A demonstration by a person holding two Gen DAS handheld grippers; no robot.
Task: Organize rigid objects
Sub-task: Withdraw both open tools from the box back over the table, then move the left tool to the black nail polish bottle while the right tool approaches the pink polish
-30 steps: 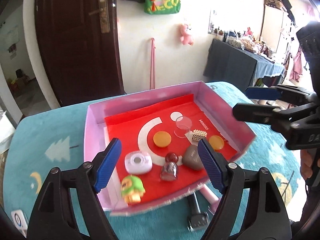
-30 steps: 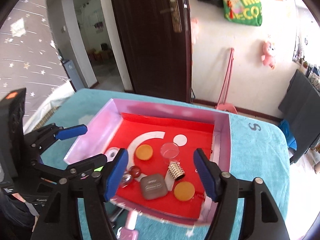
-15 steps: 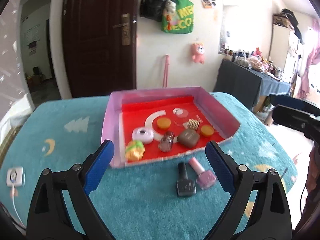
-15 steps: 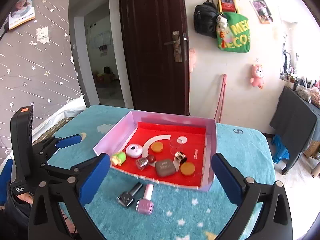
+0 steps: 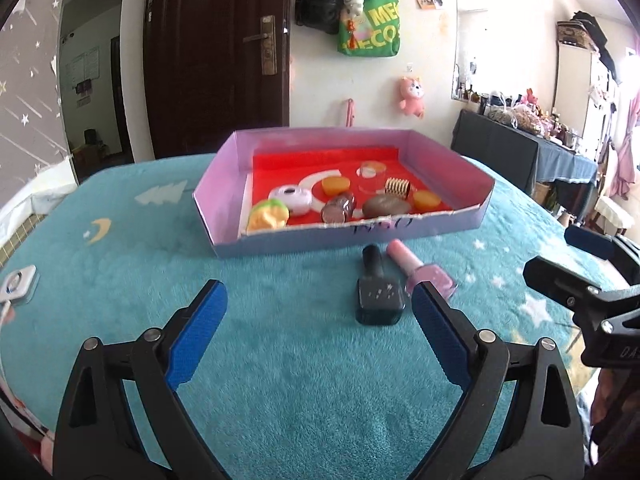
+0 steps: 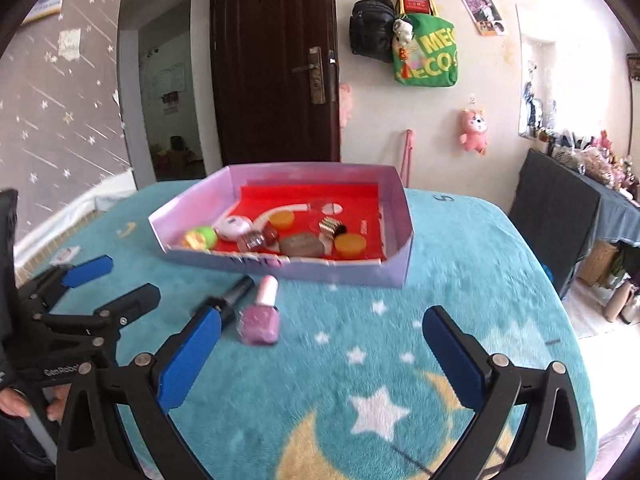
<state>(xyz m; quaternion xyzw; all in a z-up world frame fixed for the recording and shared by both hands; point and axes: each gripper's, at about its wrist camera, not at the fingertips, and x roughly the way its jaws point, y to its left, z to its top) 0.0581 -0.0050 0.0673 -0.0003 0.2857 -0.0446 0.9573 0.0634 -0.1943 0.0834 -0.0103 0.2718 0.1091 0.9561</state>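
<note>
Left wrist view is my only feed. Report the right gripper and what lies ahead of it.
Observer: The right gripper is open. Its jaws have just been opening, with nothing between them.
Operator: Place the pink bottle against it.
Observer: The pink bottle lies flat just ahead of the tip of its left finger, not between the fingers, with its cap toward the box.
Operator: Give the dark bottle too.
Observer: In the right wrist view the dark bottle is partly hidden behind that same finger, left of the pink one.
</note>
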